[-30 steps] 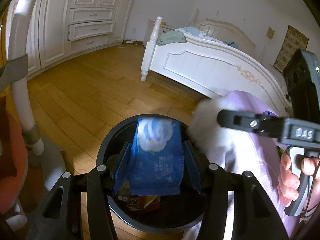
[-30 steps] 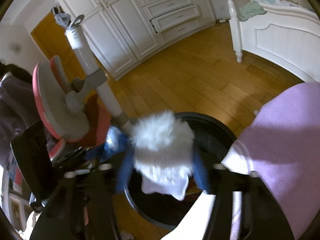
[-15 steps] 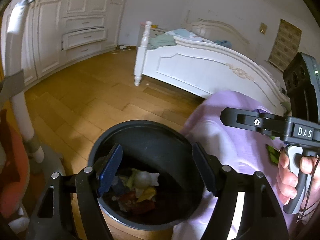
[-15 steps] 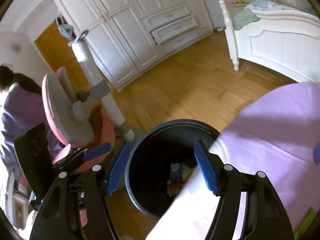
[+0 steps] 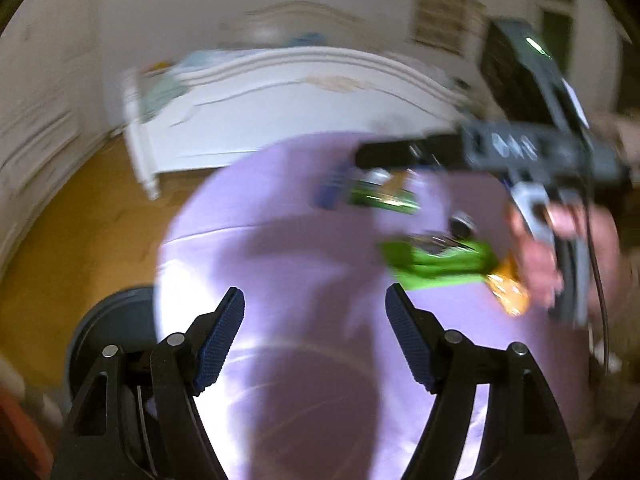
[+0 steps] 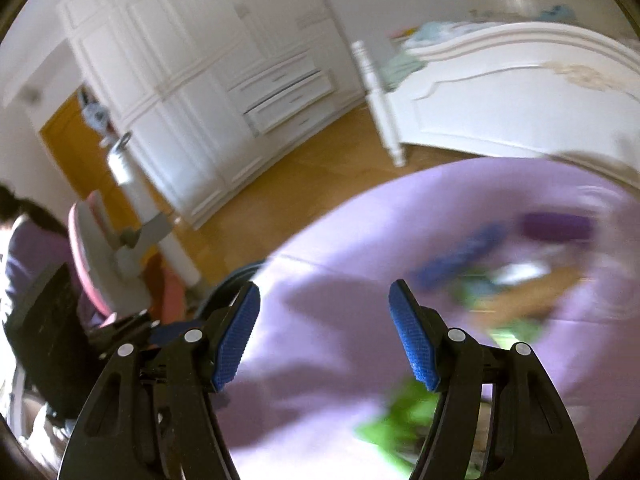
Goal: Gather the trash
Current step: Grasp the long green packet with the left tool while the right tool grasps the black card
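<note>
Counted two hand-held grippers: left hand-held gripper (image 5: pixel 314 336), right hand-held gripper (image 6: pixel 324 332). One dark trash bin (image 5: pixel 108 332), low left of the left one. One bed (image 5: pixel 280 116) beyond. Green wrappers (image 5: pixel 436 258) ahead-right on the purple surface (image 5: pixel 280 248): at least two; blur prevented a firmer tally.

Motion-blurred fisheye views, bright glare, hard shadows
</note>
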